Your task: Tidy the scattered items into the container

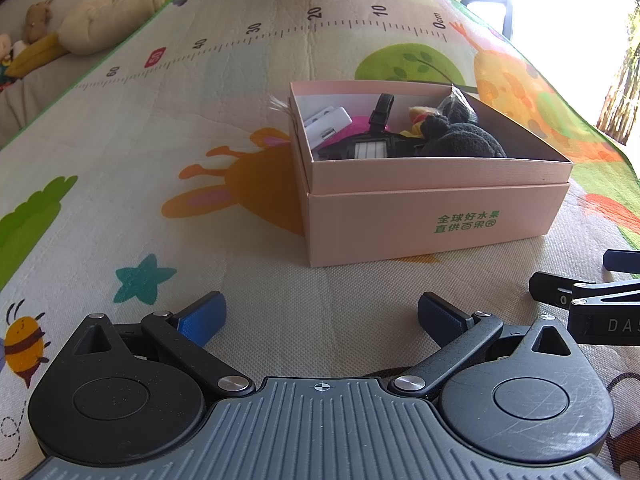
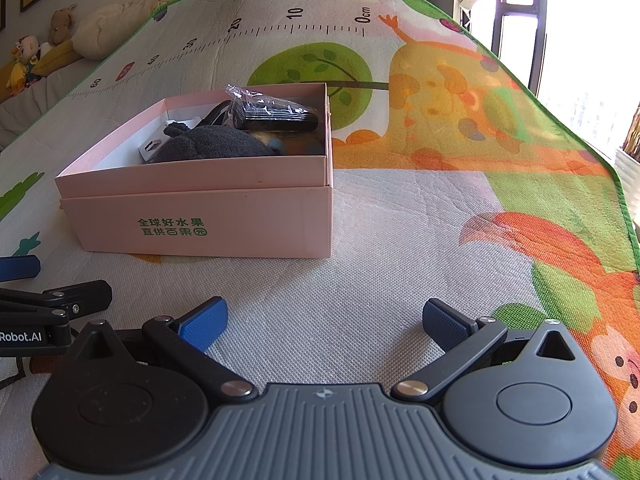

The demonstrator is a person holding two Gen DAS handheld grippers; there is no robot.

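Two grippers gape empty — one pink box full.

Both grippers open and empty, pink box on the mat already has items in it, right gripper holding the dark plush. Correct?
Not quite: the right gripper holds nothing. Its jaws stand apart over bare mat in the right wrist view, and the dark plush lies inside the pink box with the other items. The left gripper is open and empty too.
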